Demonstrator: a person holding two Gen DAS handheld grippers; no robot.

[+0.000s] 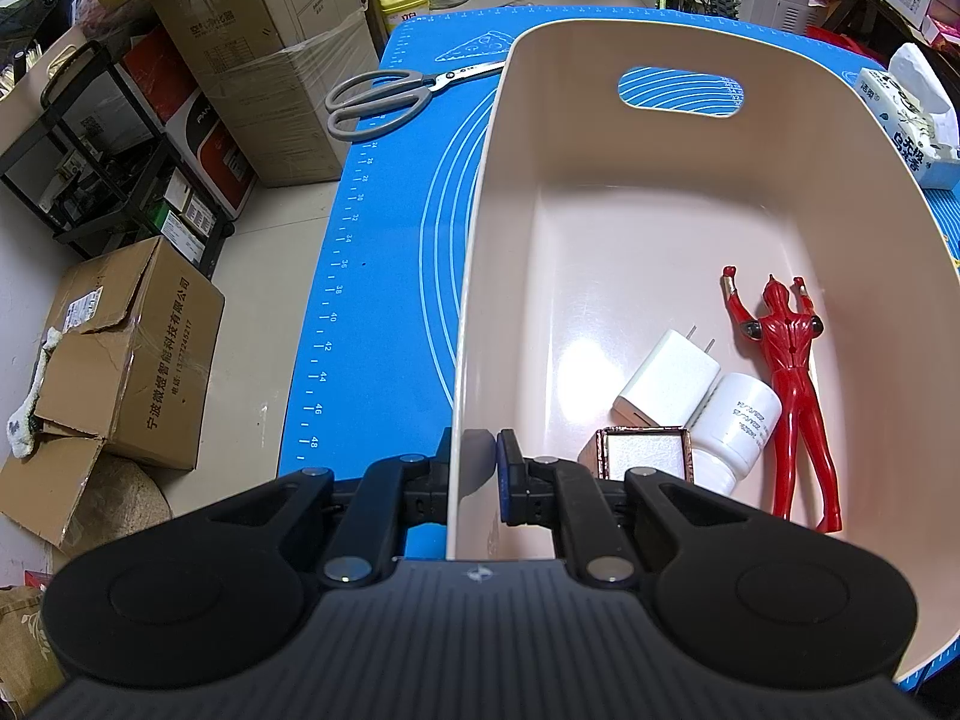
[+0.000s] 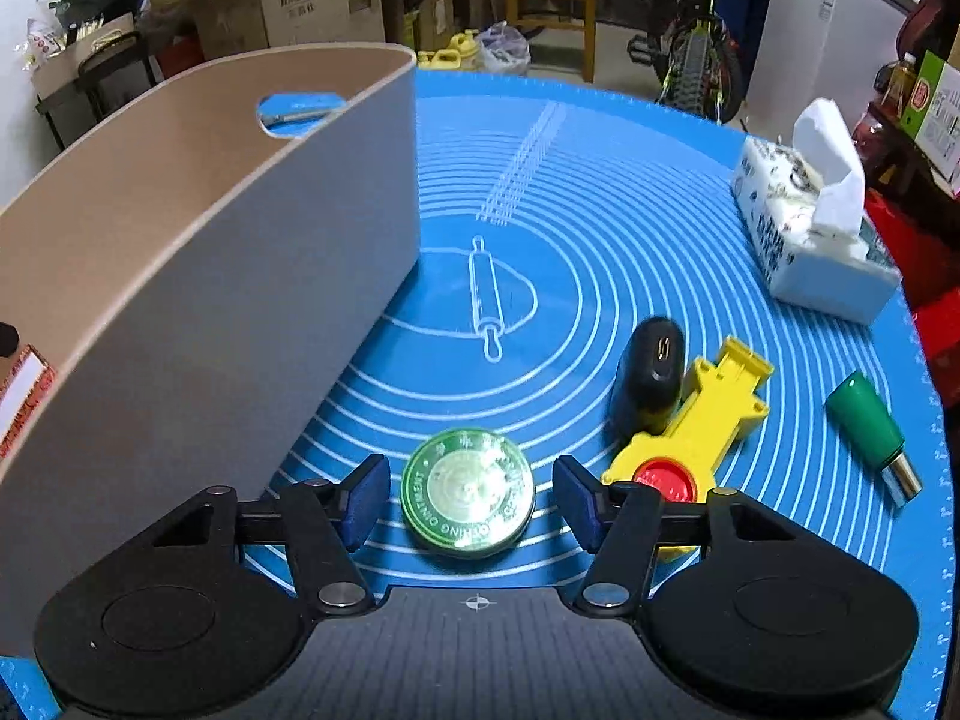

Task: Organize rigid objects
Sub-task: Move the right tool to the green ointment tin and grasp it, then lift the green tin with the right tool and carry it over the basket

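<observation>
Your left gripper (image 1: 474, 468) is pinching the near wall of the beige plastic bin (image 1: 480, 240), one finger outside, one inside, steadying it on the blue silicone mat (image 1: 384, 276). Your right gripper (image 2: 469, 501) is spreading wide around the round green metal ointment tin (image 2: 467, 492), which is lying flat near the mat's front edge, just right of the bin; neither pad is touching it.

The tin looks light, stiff and slick, so you are likely best closing on its low rim across the full width; it may skid.

A red plastic figure (image 1: 792, 384), white charger (image 1: 666, 381), white bottle (image 1: 741, 420) and small framed square (image 1: 645, 453) are lying in the bin's near corner, the square partly hidden behind your finger. The yellow toy (image 2: 702, 426) is partly covered too.
</observation>
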